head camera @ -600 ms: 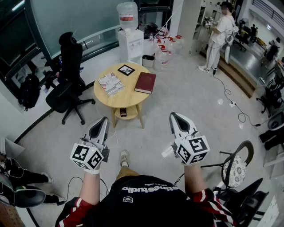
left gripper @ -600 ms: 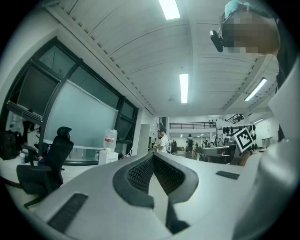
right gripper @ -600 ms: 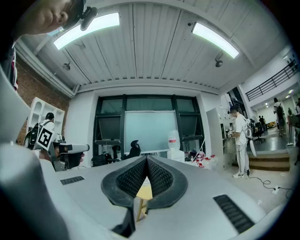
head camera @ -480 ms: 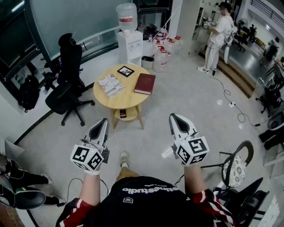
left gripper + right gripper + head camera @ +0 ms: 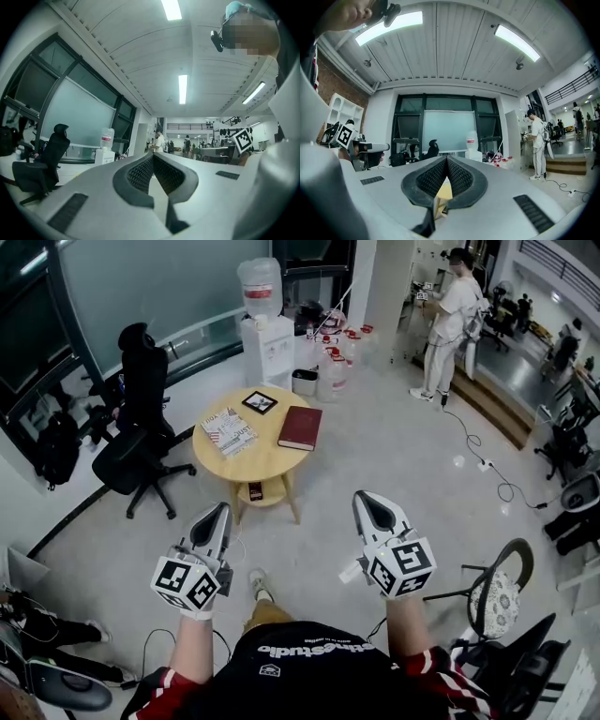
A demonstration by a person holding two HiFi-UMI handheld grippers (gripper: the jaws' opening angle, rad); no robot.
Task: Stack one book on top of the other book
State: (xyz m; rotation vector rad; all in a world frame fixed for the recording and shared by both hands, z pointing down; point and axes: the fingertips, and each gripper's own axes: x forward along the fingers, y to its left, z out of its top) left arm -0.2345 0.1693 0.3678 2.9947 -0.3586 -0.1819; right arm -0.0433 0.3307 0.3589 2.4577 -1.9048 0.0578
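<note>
Claws both pinched shut, empty: left claw [image 5: 221, 511], right claw [image 5: 362, 499]. Red book [image 5: 301, 427] and patterned book [image 5: 229, 431] lie apart on round worktop [image 5: 258, 463]; cover print too small to read.

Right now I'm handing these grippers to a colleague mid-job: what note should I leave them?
Left gripper: shut, empty. Right gripper: shut, empty. Both held out level, short of the round table.
Red book and white printed book lie flat and apart on the tabletop.
Done: nothing; neither book is stacked.
Left: walk up, grip one book, lay it on the other.
</note>
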